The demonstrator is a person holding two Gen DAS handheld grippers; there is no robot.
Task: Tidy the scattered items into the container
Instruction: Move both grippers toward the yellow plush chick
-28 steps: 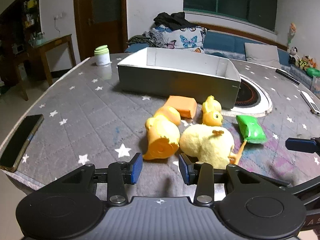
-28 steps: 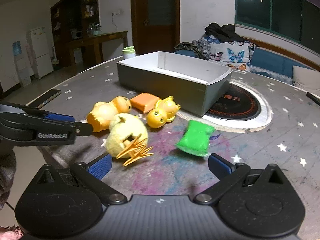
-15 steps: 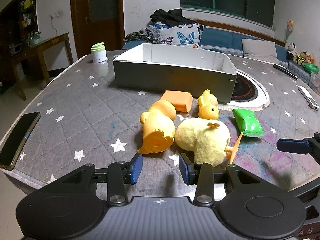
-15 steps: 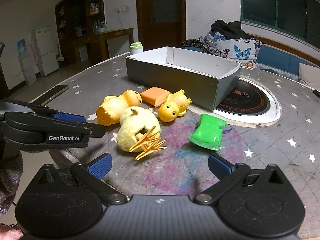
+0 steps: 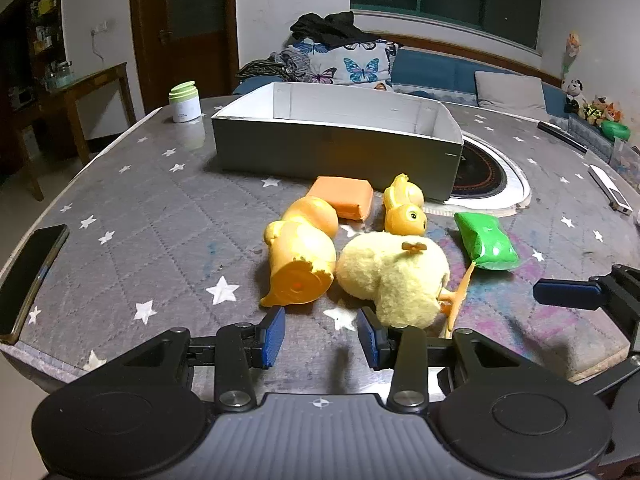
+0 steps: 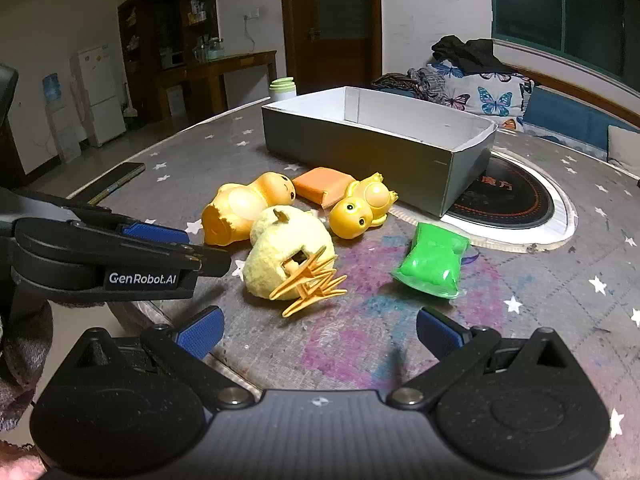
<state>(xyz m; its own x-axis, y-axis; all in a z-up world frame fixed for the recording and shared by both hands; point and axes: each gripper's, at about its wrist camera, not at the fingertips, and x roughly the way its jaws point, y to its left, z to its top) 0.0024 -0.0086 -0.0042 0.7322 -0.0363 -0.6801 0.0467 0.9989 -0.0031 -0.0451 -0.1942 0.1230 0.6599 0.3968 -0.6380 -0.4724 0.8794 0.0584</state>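
Observation:
A grey box with a white inside (image 5: 336,148) (image 6: 360,152) stands open on the table. In front of it lie a large orange duck (image 5: 300,256) (image 6: 236,212), a fluffy yellow chick (image 5: 396,276) (image 6: 288,256), a small yellow duck (image 5: 404,212) (image 6: 360,208), an orange block (image 5: 344,198) (image 6: 322,186) and a green packet (image 5: 486,242) (image 6: 434,262). My left gripper (image 5: 320,338) is open and empty just short of the orange duck and chick. My right gripper (image 6: 318,334) is wide open and empty, in front of the chick's feet.
A black phone (image 5: 30,276) (image 6: 114,180) lies at the table's left edge. A white jar with a green lid (image 5: 184,102) (image 6: 282,88) stands behind the box. A round black hotplate (image 5: 480,176) (image 6: 508,196) is set into the table right of the box. Remotes (image 5: 610,194) lie far right.
Both grippers have drawn back a little and risen, so the toys sit slightly farther off. The toys have not moved. Both grippers stay open.

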